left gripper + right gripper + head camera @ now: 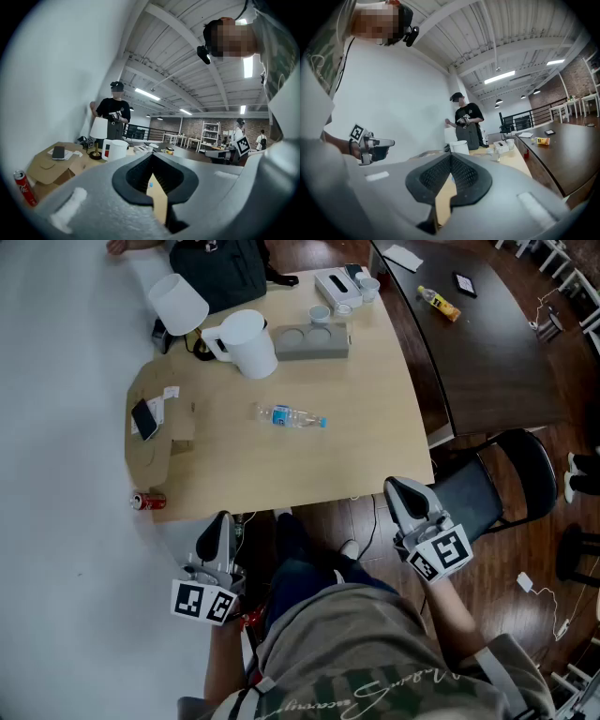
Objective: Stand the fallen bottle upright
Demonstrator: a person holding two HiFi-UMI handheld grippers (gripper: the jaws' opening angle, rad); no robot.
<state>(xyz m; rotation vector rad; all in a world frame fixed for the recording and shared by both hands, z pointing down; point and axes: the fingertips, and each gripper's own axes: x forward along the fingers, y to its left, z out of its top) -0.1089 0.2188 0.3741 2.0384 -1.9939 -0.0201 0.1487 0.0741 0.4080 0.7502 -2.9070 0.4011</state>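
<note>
A clear plastic bottle (289, 416) with a blue label lies on its side near the middle of the light wooden table (366, 427). Both grippers hover off the table's near edge, well short of the bottle. My left gripper (223, 518) is at the near left corner, its jaw tips together and nothing between them (151, 157). Through the slot under its tips a speck of the blue label (150, 184) shows. My right gripper (398, 487) is at the near right corner, jaws likewise closed and empty (451, 157).
A white pitcher (248, 343), a lamp (178, 302), a grey tray (312, 341) and a black bag (220, 268) stand at the far side. A phone (144, 418) and a red can (148, 501) are at the left. A black chair (497, 486) stands right. A person (115, 112) stands beyond the table.
</note>
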